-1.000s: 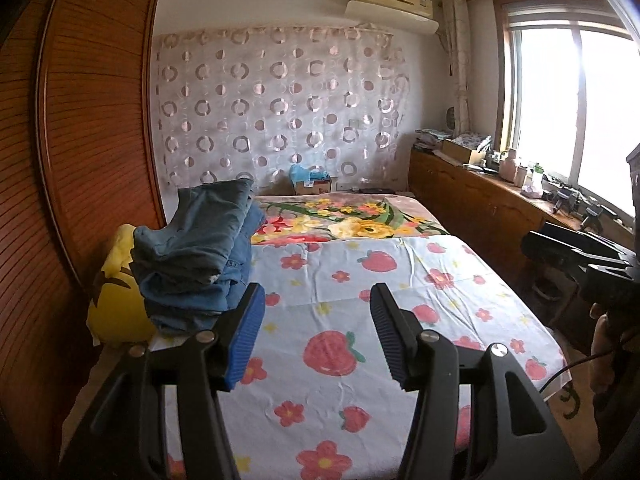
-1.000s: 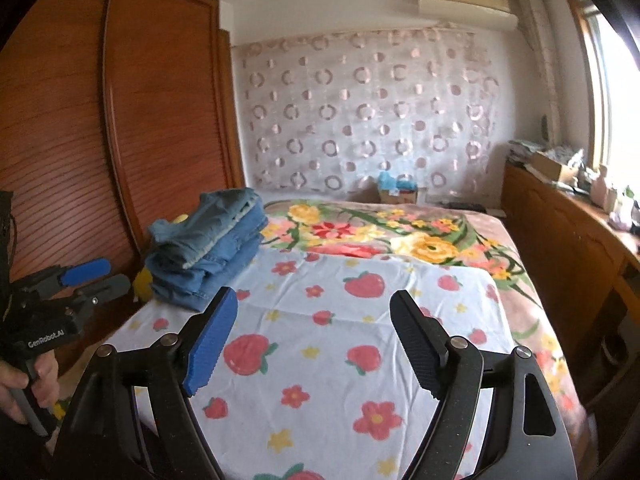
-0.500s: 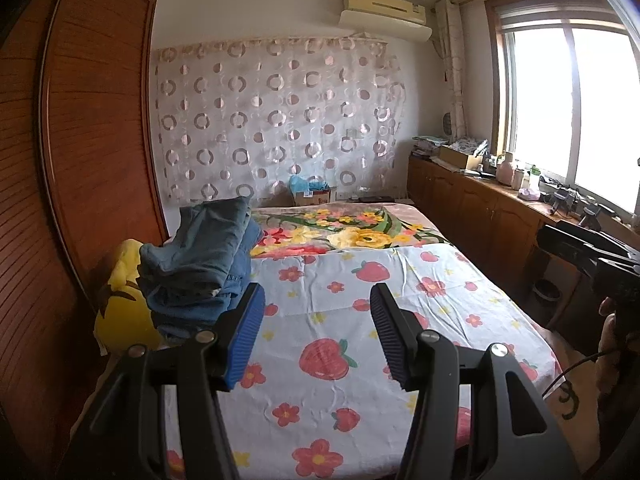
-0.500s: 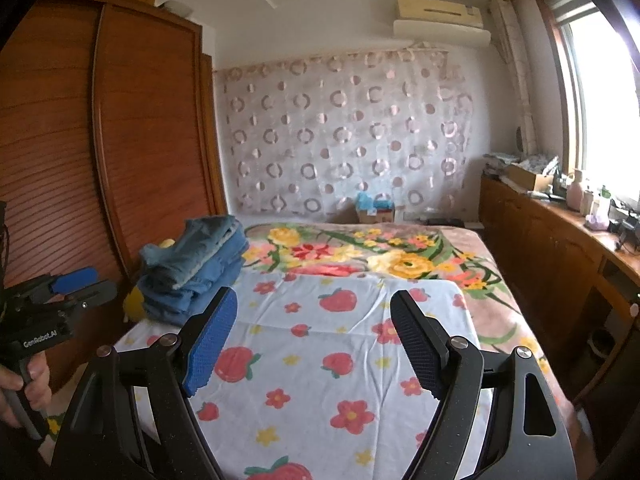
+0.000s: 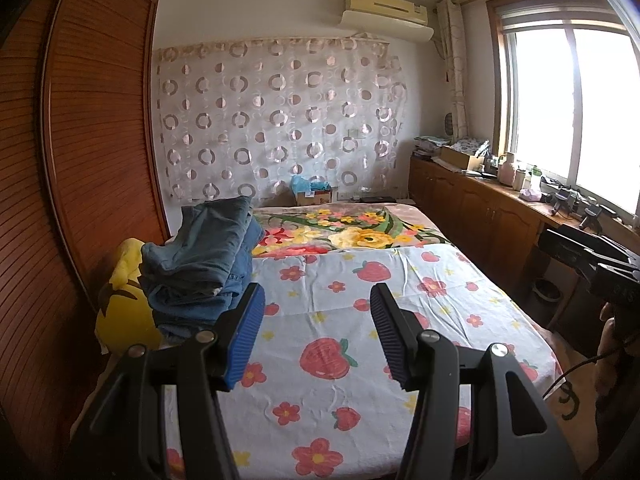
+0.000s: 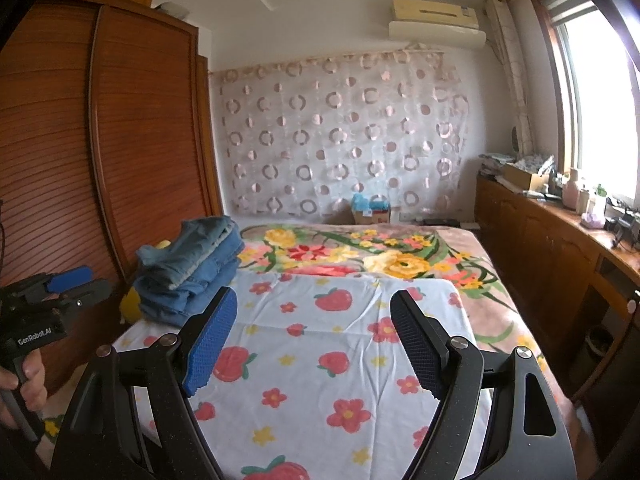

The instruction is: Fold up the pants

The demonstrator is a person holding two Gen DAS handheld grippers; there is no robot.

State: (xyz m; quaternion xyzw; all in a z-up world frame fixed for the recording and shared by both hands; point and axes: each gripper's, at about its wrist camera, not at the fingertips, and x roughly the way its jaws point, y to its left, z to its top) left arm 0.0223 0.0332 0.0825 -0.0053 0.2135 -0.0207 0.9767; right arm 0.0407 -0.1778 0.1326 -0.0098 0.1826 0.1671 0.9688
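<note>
- The left gripper (image 5: 316, 336) is hovering above the near end of the bed (image 5: 452, 304), its blue-padded fingers (image 5: 246, 336) standing spread apart with nothing between them.
- The right gripper (image 6: 312, 340) is also hanging over the bed, its fingers (image 6: 210, 344) released and wide, gripping nothing.
- The pants (image 5: 204, 264), a stack of folded blue denim, are lying on the bed's left edge, beyond the left gripper's left finger and not touching it.
- A yellow pillow (image 5: 124, 300) is sitting under and beside the pants, at the bed's left edge against the wooden wardrobe (image 5: 92, 140).
- A white sheet (image 5: 360, 320) with strawberries and flowers is covering the near half of the bed; a flowered blanket (image 5: 352, 232) is showing on the far half.
- A cardboard box (image 5: 312, 196) is standing past the bed's far end, below the ring-patterned curtain (image 5: 280, 120).
- A person's hand (image 6: 24, 376) is holding the left gripper's handle, left of the bed in the right wrist view.
</note>
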